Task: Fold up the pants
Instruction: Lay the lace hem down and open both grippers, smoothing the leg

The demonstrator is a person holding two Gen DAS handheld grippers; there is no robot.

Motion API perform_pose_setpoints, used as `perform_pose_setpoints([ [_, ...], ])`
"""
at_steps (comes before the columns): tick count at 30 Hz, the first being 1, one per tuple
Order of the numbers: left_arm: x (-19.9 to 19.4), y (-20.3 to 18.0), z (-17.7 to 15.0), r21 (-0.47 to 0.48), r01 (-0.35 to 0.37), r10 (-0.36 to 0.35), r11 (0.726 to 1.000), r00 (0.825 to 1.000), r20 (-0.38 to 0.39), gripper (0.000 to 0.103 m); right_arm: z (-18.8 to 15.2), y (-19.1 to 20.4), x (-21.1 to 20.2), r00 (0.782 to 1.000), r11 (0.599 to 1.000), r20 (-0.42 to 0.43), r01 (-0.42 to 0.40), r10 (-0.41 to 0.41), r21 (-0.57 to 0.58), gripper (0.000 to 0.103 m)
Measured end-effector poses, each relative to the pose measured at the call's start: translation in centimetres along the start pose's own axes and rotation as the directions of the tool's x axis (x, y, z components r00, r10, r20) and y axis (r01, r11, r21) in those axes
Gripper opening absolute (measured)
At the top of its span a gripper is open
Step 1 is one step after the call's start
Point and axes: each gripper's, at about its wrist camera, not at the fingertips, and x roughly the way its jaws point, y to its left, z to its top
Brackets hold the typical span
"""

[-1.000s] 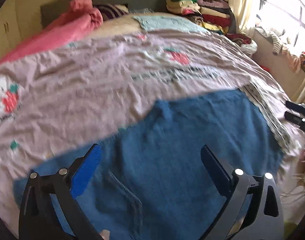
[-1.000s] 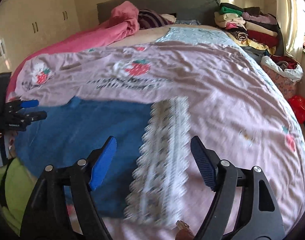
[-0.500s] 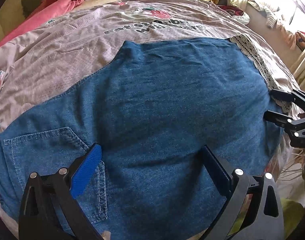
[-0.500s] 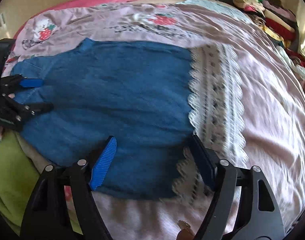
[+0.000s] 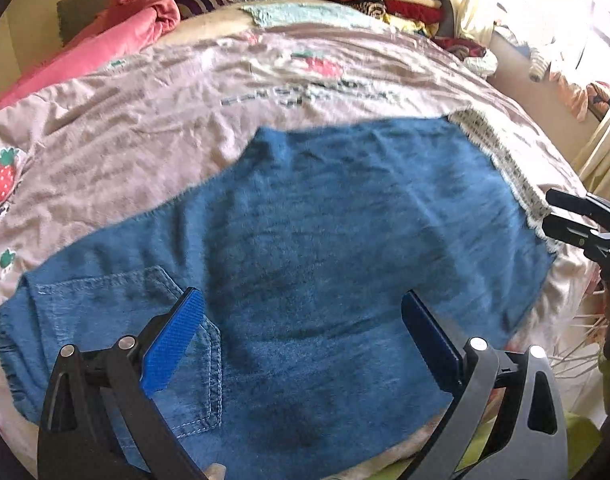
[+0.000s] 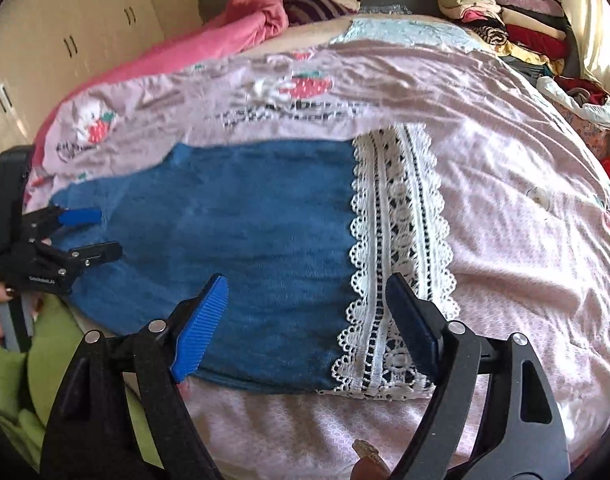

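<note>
Both my grippers, left [image 5: 301,332] and right [image 6: 305,320], are empty; right's jaws are opening. Pants [image 6: 241,232] look soft and floppy, so I'd pinch the lace hem [image 6: 401,216] under right's jaws.

You're looking at pants [image 5: 325,240] of matt blue denim cloth with raised stitching, hemmed in white openwork lace [image 6: 401,240]. The bedspread [image 6: 505,160] beneath is soft, creased pink cloth. Your grippers' fingers [image 6: 201,328] look like black plastic, with ribbed blue pads.

Left claw [image 5: 301,344] gapes wide, tilted down; right claw [image 6: 305,328] tilts down, jaws opening.
</note>
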Motion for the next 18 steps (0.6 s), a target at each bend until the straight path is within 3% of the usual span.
perform_pose_setpoints([
  [9, -3.1, -1.7, 2.7, 0.026, 0.009, -0.012, 1.000, 0.996, 0.092, 0.099, 0.9, -1.2, -2.7, 0.997, 1.000, 0.074, 0.020, -0.022, 0.020, 0.083],
  [18, -2.4, -5.5, 6.6, 0.142, 0.014, -0.027, 0.990, 0.996, 0.088, 0.099, 0.3, -4.0, -3.2, 0.997, 0.997, 0.071, 0.037, -0.043, 0.074, 0.085],
])
